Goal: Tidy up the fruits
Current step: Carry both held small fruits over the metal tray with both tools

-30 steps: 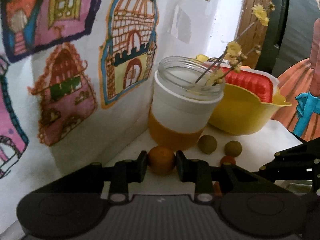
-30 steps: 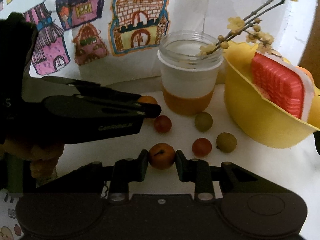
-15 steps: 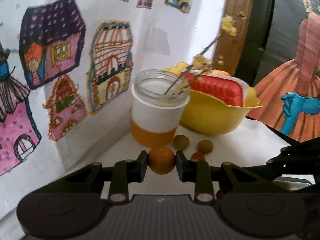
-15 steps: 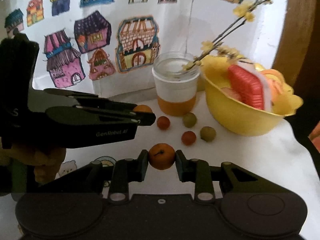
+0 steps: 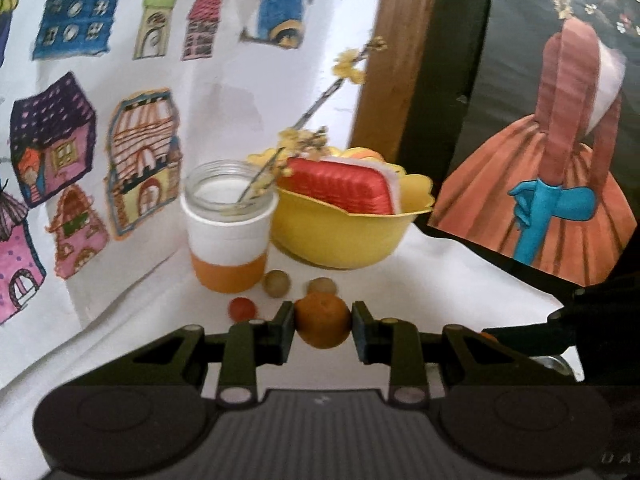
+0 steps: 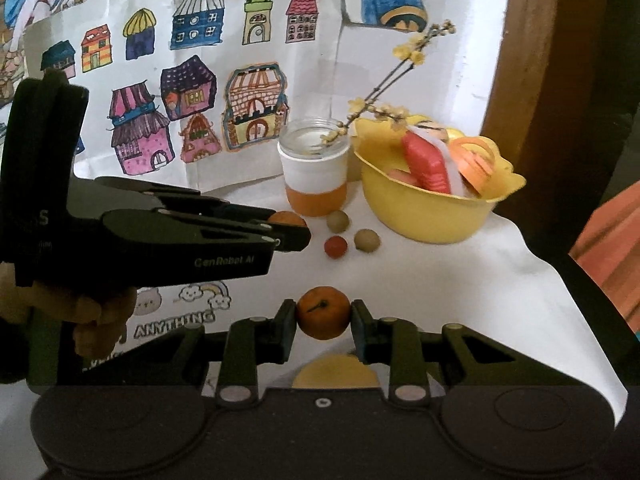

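While each gripper grips a small orange fruit, both views look across a white-covered table (image 6: 500, 280) toward the same cluster at the back. Low in the centre of the left wrist view, the left gripper (image 5: 323, 322) is nearly closed, its two pads pressed against the sides of an orange (image 5: 322, 320) that sits squarely between them. At the same spot in the right wrist view, the right gripper (image 6: 323, 320) clamps a second orange (image 6: 323, 317), stem mark facing the camera, just as tightly.

Beyond the fingers, at mid frame, loose fruit lies on the cloth: a red cherry tomato (image 6: 335, 246) and two green round fruits (image 6: 338, 221), one (image 6: 367, 240) to the right of the tomato, all close together but apart from both grippers. Behind them stands a glass jar (image 6: 314, 176) with a white band and orange base, holding a twig of yellow blossoms (image 6: 384, 80) that leans to the upper right. Just right of the jar is a yellow bowl (image 6: 432, 216) holding a red ribbed piece (image 6: 424, 166) and orange slices.

On the left of the right wrist view, the left gripper's black body reaches across, a hand (image 6: 100, 316) under it, partly covering the table. A yellow round shape (image 6: 335, 372) shows below the right gripper's fingers; what it is I cannot tell. Drawings of houses (image 6: 192, 92) fill the wall behind.
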